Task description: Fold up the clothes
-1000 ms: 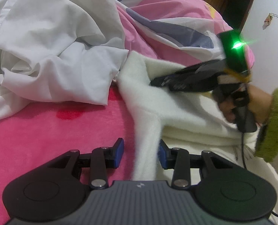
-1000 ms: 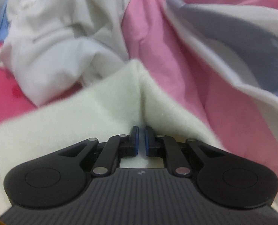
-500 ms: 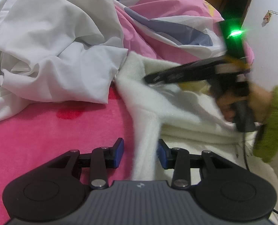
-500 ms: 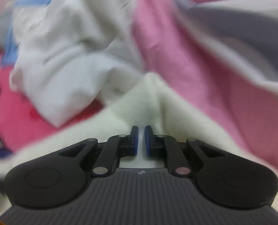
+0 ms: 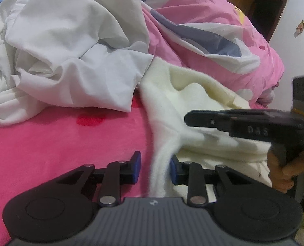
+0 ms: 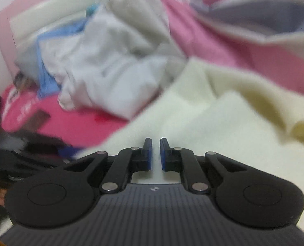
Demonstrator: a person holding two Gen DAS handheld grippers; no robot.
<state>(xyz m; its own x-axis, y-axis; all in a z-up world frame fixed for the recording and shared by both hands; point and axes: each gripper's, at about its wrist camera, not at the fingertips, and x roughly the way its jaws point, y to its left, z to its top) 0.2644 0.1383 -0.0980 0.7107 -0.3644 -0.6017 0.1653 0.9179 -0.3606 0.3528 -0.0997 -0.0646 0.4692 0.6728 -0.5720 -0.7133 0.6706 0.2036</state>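
Two blue-padded fingers of the left gripper (image 5: 153, 171) stand well apart, with a hanging strip of the cream fleece garment (image 5: 193, 110) running between them against the right pad but not pinched. The right gripper (image 6: 156, 153) has its jaws nearly together, a narrow slit left between the pads; cream fleece shows behind that slit, yet whether any of it is caught there cannot be told. A second ago this gripper was pinching a peaked fold of the fleece low against the pink quilt (image 5: 213, 20); now it has swung up and across toward the left gripper — the garment's far edge has lifted and rolled over into a loose flap. That reads as a fold being carried over, though the fleece is not yet flat. It lies on the pink bedcover (image 5: 59, 143) near the bed's right edge, touching the crumpled white clothes (image 5: 69, 51) beside it. Only the left view shows the right gripper's body and the person's hand — the right view alone shows blue cloth (image 6: 47, 65) behind the white pile.
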